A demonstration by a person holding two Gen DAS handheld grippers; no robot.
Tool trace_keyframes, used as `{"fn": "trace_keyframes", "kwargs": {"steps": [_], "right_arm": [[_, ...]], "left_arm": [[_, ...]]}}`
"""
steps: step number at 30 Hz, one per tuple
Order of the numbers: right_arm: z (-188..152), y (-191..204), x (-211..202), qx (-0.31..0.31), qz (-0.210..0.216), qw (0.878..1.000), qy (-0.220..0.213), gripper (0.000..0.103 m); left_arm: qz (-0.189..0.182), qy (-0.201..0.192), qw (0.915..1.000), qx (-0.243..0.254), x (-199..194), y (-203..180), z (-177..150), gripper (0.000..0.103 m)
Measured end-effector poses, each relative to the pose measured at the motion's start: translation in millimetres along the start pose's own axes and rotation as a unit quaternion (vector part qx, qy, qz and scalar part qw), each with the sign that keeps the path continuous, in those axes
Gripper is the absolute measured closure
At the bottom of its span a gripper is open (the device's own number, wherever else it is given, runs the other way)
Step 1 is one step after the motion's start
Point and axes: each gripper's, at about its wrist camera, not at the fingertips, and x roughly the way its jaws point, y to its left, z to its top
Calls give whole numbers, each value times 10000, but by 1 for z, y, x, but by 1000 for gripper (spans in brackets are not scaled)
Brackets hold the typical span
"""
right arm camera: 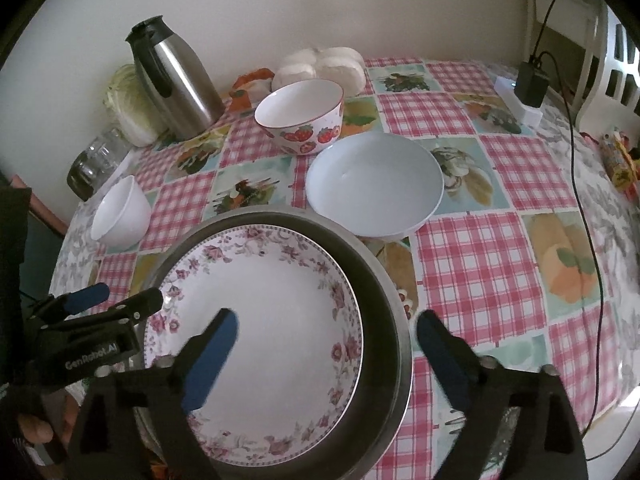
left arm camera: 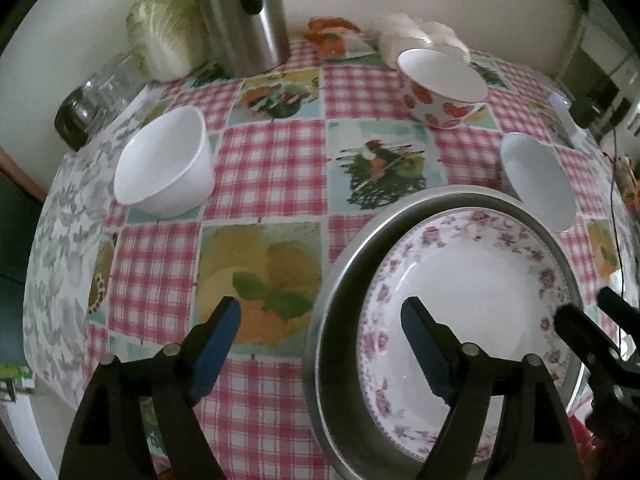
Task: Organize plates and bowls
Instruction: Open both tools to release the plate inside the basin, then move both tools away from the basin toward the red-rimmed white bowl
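1. The counter (right arm camera: 480, 264) wears a cloth of red-and-white check squares set among fruit and vegetable pictures, and everything I am working with stands on it.
2. The metal basin (right arm camera: 384, 320) is the biggest dish: round, dull grey steel with a rolled rim. It fills the near middle of my right wrist view.
3. The floral plate (right arm camera: 256, 320) lies flat inside the basin, white with a band of pink roses round its rim, pushed toward the basin's 9 o'clock side, so a crescent of bare steel shows at 3 o'clock.
4. The pale bowl (right arm camera: 376, 184) is wide, shallow and plain bluish white. It stands at about 1 o'clock from the basin, just beside its rim.
5. The strawberry bowl (right arm camera: 302, 120) is deeper, white inside, with red strawberries painted round the outside. It stands at 11 o'clock from the pale bowl, close beside it.
6. The small white bowl (left arm camera: 164, 172) is plain and steep-sided, upright, well apart at 10 o'clock from the basin.
7. My right gripper (right arm camera: 326, 354) has its fingers spread wide astride the basin's 3 o'clock rim, gripping nothing.
8. My left gripper (left arm camera: 320, 340) also has its fingers well apart, straddling the basin's 9 o'clock rim, clear of it and empty.
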Motion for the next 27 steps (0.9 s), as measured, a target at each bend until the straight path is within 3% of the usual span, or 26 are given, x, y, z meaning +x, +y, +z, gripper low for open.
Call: {"fn": "trace_keyframes", "kwargs": {"steps": [6, 7, 8, 10, 22, 27], "right_arm": [[-1, 4, 3, -135, -27, 9999, 2, 0], [-1, 4, 3, -154, -33, 9999, 1, 0], [-1, 4, 3, -171, -35, 9998, -12, 0], [-1, 5, 2, -182, -39, 9998, -52, 0], [1, 9, -6, -180, 227, 9985, -471, 0], [1, 8, 3, -78, 348, 9991, -246, 0]], "left_arm": [[3, 13, 9999, -152, 4, 6, 0, 20], [10, -10, 9999, -171, 4, 7, 0, 16], [24, -33, 9998, -185, 4, 8, 0, 5], [77, -145, 9996, -214, 2, 9, 0, 1], [118, -436, 9983, -357, -5, 15, 4, 1], [122, -573, 9976, -363, -7, 15, 5, 1]]}}
